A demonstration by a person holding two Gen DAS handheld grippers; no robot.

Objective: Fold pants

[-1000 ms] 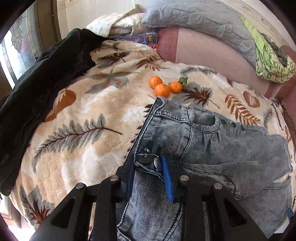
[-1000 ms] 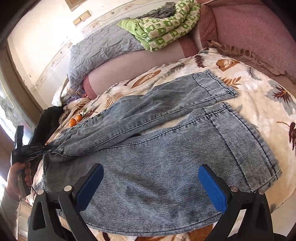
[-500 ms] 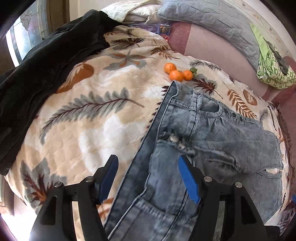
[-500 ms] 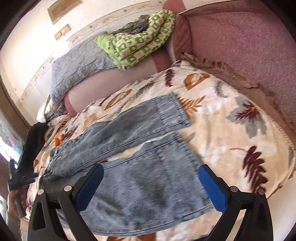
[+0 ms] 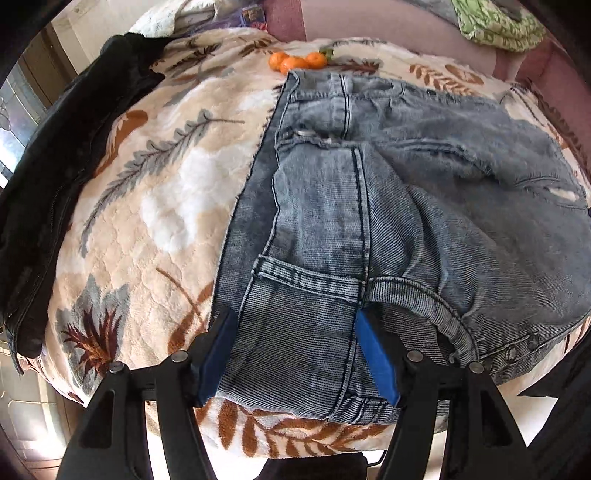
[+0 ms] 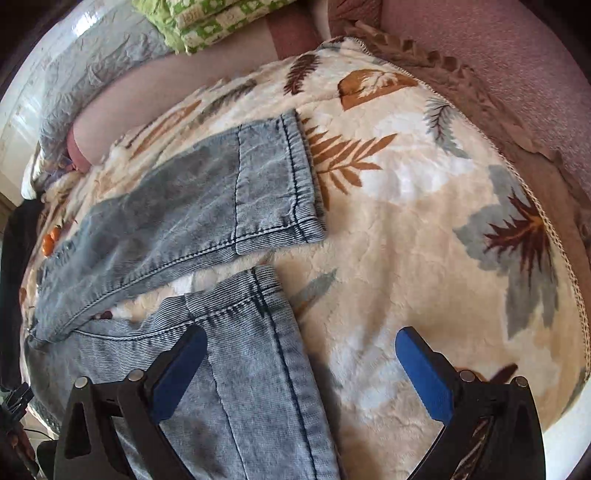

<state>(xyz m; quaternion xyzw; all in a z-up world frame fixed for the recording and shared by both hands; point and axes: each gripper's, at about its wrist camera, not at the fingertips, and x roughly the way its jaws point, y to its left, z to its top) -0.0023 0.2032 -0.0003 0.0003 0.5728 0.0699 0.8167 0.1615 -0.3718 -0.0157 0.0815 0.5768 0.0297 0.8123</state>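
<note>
Grey-blue jeans (image 5: 388, 206) lie flat on a leaf-print blanket (image 5: 155, 192), waistband to the left in the left wrist view. My left gripper (image 5: 295, 350) hovers over the near waistband corner. Its blue pads (image 5: 218, 354) stand apart, the denim lies between them, and nothing is pinched. In the right wrist view both legs lie side by side, the far leg's hem (image 6: 280, 177) behind the near leg's hem (image 6: 266, 295). My right gripper (image 6: 301, 369) is wide open above the near hem, with one pad over denim and the other over bare blanket (image 6: 424, 221).
Three oranges (image 5: 295, 62) sit just beyond the waistband. A black jacket (image 5: 66, 155) lies along the blanket's left side. A grey pillow (image 6: 92, 66) and a green patterned cloth (image 6: 207, 18) rest at the back, against pink upholstery (image 6: 498, 55). The bed's edge runs just below both grippers.
My left gripper let go of the jeans' button fly, opened, and slid to the near waistband corner. My right gripper, open throughout, travelled along the near leg to its hem.
</note>
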